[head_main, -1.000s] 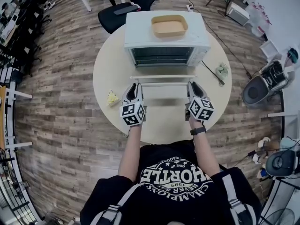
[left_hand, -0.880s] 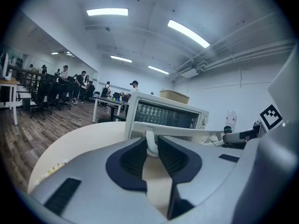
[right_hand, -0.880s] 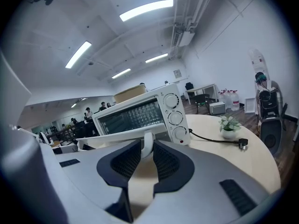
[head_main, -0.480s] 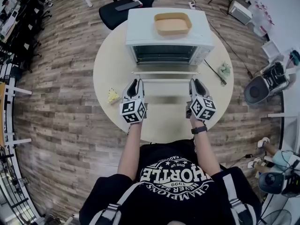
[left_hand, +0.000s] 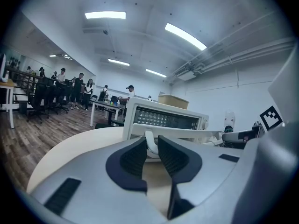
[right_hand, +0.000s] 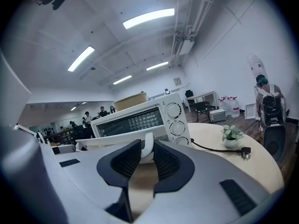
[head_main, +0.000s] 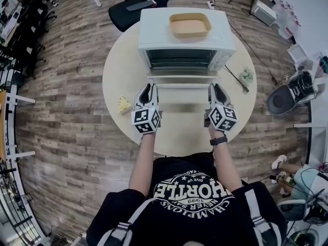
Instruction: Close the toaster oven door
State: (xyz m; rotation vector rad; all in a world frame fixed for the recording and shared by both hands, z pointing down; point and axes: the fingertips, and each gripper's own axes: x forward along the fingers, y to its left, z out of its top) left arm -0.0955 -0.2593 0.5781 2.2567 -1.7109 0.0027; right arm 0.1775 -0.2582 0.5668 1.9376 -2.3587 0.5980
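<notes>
A white toaster oven (head_main: 184,35) stands at the far side of the round table (head_main: 177,135). Its door (head_main: 180,75) hangs open, tilted up toward the front, with the white handle bar (head_main: 180,84) along its near edge. My left gripper (head_main: 149,87) is shut on the handle's left end, and its post (left_hand: 150,143) sits pinched between the dark pads (left_hand: 135,155). My right gripper (head_main: 215,87) is shut on the right end, where that post (right_hand: 148,146) is held the same way. The oven front (right_hand: 135,120) with its three knobs shows behind.
A tan tray (head_main: 189,25) lies on the oven's top. A small yellow object (head_main: 123,105) sits left of my left gripper. A potted plant (head_main: 245,76) and a black power cord (head_main: 231,79) lie at the right. An office chair (head_main: 138,4) stands behind the table.
Both grippers have moved a little forward toward the oven with the handle, and the door's near edge now sits closer to the oven front.
</notes>
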